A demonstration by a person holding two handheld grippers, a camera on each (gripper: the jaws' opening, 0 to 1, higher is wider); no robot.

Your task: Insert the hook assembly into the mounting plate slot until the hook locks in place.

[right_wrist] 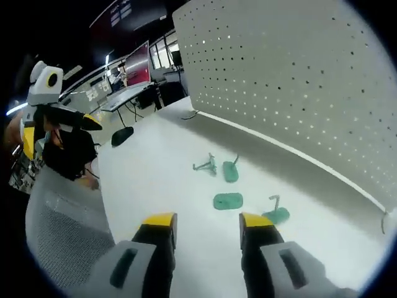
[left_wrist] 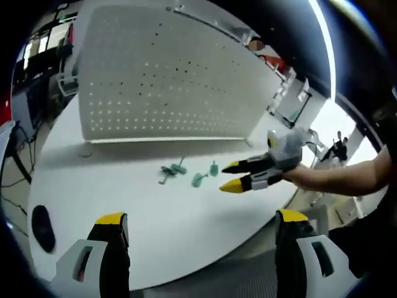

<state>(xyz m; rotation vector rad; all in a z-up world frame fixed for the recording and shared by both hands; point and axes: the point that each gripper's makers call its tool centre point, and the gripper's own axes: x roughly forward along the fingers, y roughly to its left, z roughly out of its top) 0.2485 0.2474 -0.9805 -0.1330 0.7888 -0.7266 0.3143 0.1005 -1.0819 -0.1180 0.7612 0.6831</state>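
Note:
Several small green plastic parts lie on the white table in front of an upright white pegboard (right_wrist: 298, 74). In the right gripper view they are a bare wire hook (right_wrist: 206, 166), a plate with a hook (right_wrist: 231, 171), a flat mounting plate (right_wrist: 227, 201) and another plate with a hook (right_wrist: 275, 214). My right gripper (right_wrist: 208, 222) hovers just short of the flat plate, open and holding nothing. The left gripper view shows the same parts (left_wrist: 198, 180) mid-table, with the right gripper (left_wrist: 232, 176) right beside them. My left gripper (left_wrist: 201, 217) stands wide open over the table's near edge, well back from the parts.
A black mouse-like object (left_wrist: 42, 226) lies on the table's left side. A grey mesh chair back (right_wrist: 62, 230) stands by the table edge. The left gripper (right_wrist: 59, 133) hangs above it. The pegboard (left_wrist: 167, 81) walls off the table's far side. Desks and screens fill the room behind.

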